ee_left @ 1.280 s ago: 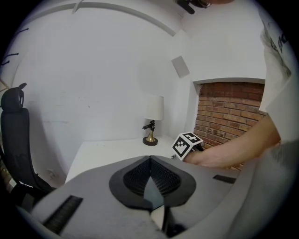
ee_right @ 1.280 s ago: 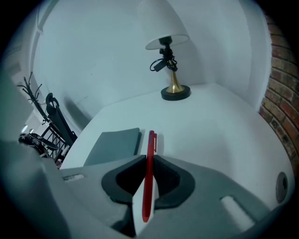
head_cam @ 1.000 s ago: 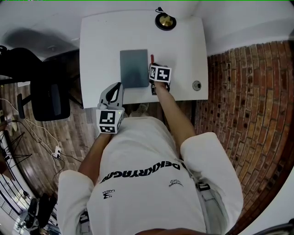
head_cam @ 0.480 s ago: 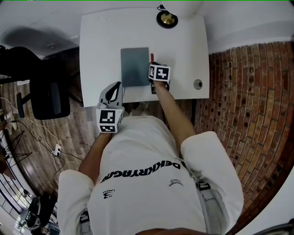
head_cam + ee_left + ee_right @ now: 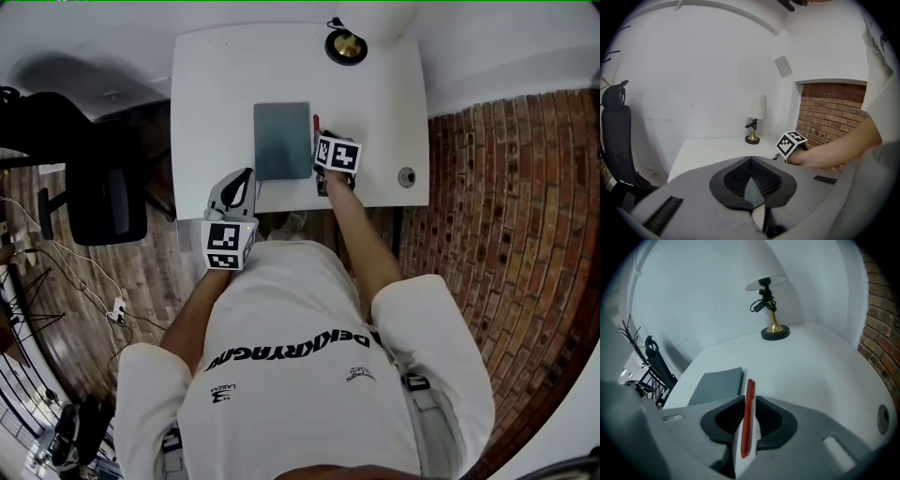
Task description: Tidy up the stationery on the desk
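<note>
In the head view a grey notebook (image 5: 282, 141) lies on the white desk (image 5: 216, 84), with the red pen (image 5: 316, 120) just beside its right edge at the right claw (image 5: 323, 141); the left claw (image 5: 242, 180) is over the desk's near edge. The left gripper view shows its jaws pressed together, empty. In the right gripper view the jaws have just been opening and stand spread, the pen between them.

Background stuff here: a little table lamp (image 5: 346, 47) with a brass base and white shade at the far edge of the desk (image 5: 216, 84), a round cable grommet (image 5: 406, 176) near the right corner. Black office chair (image 5: 103, 192) off to the left, cables (image 5: 66, 262) trailing over the wood floor (image 5: 164, 272), brick wall (image 5: 506, 234) on the right.
</note>
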Demonstrator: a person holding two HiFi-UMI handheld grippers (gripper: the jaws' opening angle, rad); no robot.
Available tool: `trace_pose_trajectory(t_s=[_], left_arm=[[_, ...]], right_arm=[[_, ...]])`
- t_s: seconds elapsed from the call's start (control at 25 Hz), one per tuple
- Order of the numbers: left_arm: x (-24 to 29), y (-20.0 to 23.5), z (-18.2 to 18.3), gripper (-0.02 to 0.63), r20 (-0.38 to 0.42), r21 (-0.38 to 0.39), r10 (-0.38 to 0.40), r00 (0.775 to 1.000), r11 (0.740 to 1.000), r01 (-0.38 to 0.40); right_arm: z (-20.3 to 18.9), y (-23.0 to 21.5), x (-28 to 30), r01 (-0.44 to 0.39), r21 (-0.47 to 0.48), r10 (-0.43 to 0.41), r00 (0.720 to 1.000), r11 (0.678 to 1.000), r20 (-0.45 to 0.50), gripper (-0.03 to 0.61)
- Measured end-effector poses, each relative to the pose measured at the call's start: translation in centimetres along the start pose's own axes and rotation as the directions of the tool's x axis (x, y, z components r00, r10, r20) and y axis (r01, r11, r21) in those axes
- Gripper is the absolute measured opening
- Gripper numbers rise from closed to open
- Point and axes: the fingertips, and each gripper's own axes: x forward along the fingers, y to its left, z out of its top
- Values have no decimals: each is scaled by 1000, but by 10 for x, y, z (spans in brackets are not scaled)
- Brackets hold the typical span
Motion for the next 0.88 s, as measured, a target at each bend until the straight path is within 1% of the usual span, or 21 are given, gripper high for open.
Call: trace_pose_trajectory(t_s=[0.24, 0.4, 0.56, 0.72, 0.88], left_arm=[[-5, -6, 12, -2, 26, 19, -26, 999, 999, 26], [-10, -11, 22, -2, 42, 39, -50, 998, 998, 48], [-12, -15, 32, -2, 63, 58, -64, 996, 997, 60], [-14, -15, 41, -3, 91, 100, -63, 994, 994, 53], [-16, -18, 47, -2, 104, 116, -75, 992, 991, 63]], right_arm=[[16, 6, -34, -41, 4, 40, 995, 999, 86, 66], [27, 9, -63, -54, 22, 51, 987, 998, 153, 64], [39, 26, -96, -77, -21, 80, 970, 997, 231, 64], [45, 42, -122, -81, -58, 94, 952, 995, 291, 64], [48, 62, -147, -101, -94, 128, 928, 990, 349, 55]])
